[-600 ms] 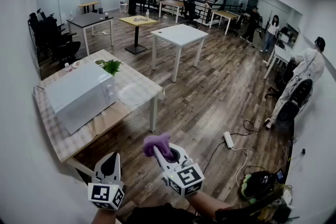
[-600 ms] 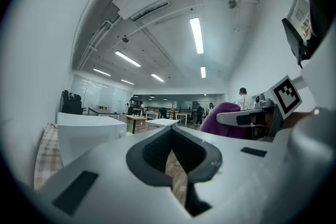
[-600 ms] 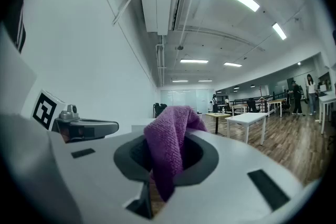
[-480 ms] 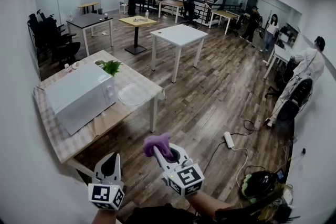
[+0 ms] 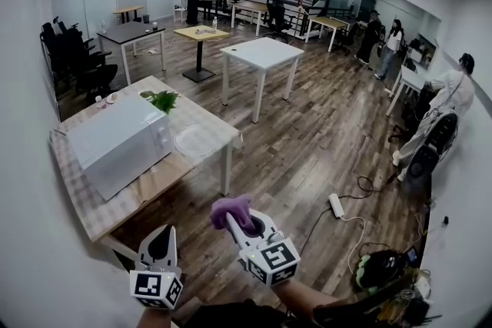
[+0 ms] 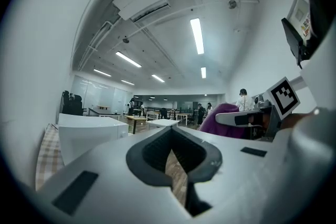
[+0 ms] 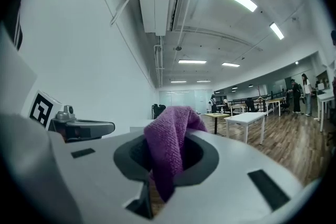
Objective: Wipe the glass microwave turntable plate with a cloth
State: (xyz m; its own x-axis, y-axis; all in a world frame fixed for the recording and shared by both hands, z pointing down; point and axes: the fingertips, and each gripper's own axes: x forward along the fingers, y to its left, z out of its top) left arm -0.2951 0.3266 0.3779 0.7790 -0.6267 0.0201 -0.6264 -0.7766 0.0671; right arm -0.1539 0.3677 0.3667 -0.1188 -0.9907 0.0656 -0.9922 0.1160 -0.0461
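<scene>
Right claw [image 5: 240,225] is shut tight on a purple cloth [image 5: 231,210]. In the right gripper view the claw [image 7: 165,165] pinches the cloth [image 7: 168,144] in the middle. The cloth's long way runs up and down. A soft bunch of it sticks out past the tips, and a thin tail hangs down between the jaws. The part squeezed inside the jaws is hidden.

The left claw [image 5: 163,233] holds nothing. In the left gripper view the claw [image 6: 170,157] has its tips touching at the far end, with only a thin wedge of wooden floor showing through lower down. That view also shows the cloth [image 6: 226,118] off to the right, partly behind the other claw.

Both claws hang over the wooden floor [image 5: 307,150], near the bottom of the head view. They are side by side, pointing up and away toward the worktop [image 5: 115,203], and well apart from it.

The glass plate [image 5: 194,140] lies flat on the worktop, facing up, near the corner. It is just beside the front of the white microwave [image 5: 119,144]. It is round, so it has no long way. It is see-through, so it is hard to make out; only a pale ring shows.

A small green plant [image 5: 163,98] stands behind the microwave. In the left gripper view the microwave [image 6: 89,134] shows, but the plate cannot be picked out there.
</scene>
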